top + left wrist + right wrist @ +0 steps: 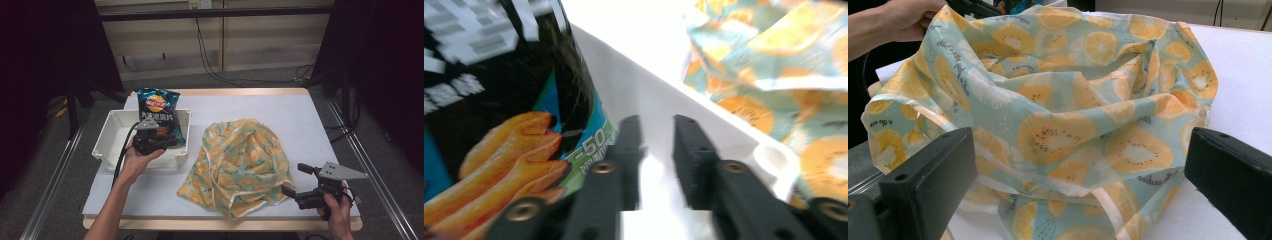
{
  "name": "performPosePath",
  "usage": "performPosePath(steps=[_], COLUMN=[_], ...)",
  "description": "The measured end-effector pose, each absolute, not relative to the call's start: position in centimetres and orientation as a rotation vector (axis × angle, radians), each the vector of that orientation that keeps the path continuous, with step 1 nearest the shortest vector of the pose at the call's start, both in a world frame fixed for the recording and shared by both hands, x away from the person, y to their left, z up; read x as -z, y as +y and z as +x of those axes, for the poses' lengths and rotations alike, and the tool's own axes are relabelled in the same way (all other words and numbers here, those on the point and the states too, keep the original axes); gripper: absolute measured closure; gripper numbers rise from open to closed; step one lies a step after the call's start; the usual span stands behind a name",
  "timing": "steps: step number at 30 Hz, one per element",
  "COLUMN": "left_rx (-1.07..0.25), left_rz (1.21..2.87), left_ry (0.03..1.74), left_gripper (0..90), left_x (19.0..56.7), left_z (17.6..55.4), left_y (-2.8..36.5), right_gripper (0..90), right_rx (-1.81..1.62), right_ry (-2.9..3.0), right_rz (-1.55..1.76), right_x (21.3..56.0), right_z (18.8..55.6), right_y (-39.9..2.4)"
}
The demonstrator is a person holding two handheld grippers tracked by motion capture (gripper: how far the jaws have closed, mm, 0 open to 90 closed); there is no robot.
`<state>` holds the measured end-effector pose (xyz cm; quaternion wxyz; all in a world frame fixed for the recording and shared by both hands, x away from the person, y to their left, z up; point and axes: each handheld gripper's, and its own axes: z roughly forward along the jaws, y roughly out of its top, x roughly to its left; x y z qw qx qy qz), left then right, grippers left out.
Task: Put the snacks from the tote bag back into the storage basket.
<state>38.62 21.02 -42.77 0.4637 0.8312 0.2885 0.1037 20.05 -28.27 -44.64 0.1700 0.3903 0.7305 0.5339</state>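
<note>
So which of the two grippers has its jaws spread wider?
The right gripper, near the fruit-print bag: its jaws stand far apart. The left gripper, by the chip bag, shows a narrow gap.

My table (300, 115) has a pale top with a wooden edge; on it, at my left, sits a white tray (109, 135) — beside it, toward my right, a crumpled fruit-print cloth (240, 160) lies in a heap.
</note>
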Motion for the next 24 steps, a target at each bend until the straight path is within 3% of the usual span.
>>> performPosePath(steps=[5, 8, 14, 19, 24], left_rx=[-0.291, -0.316, -0.405, -0.428, -0.471], left_rz=[2.003, 1.968, 1.916, 1.895, 1.893], left_ry=[0.68, 0.699, 0.686, 0.703, 0.73], left_gripper=[63.4, 52.5, 42.6, 26.3, 19.1], left_x=[41.5, 40.9, 40.5, 40.4, 40.7], left_z=[37.2, 36.3, 34.2, 33.0, 31.2], left_y=[21.6, 22.1, 23.0, 23.7, 24.6], right_gripper=[0.0, 0.0, 0.0, 0.0, 0.0], right_rx=[-1.513, -1.516, -1.516, -1.513, -1.51], right_ry=[2.071, 2.066, 2.065, 2.066, 2.058], right_rz=[1.109, 1.117, 1.114, 1.116, 1.125], right_x=[44.6, 44.6, 44.7, 44.6, 44.7], right_z=[20.1, 20.1, 20.2, 20.1, 20.1], right_y=[-28.3, -28.3, -28.3, -28.2, -28.5])
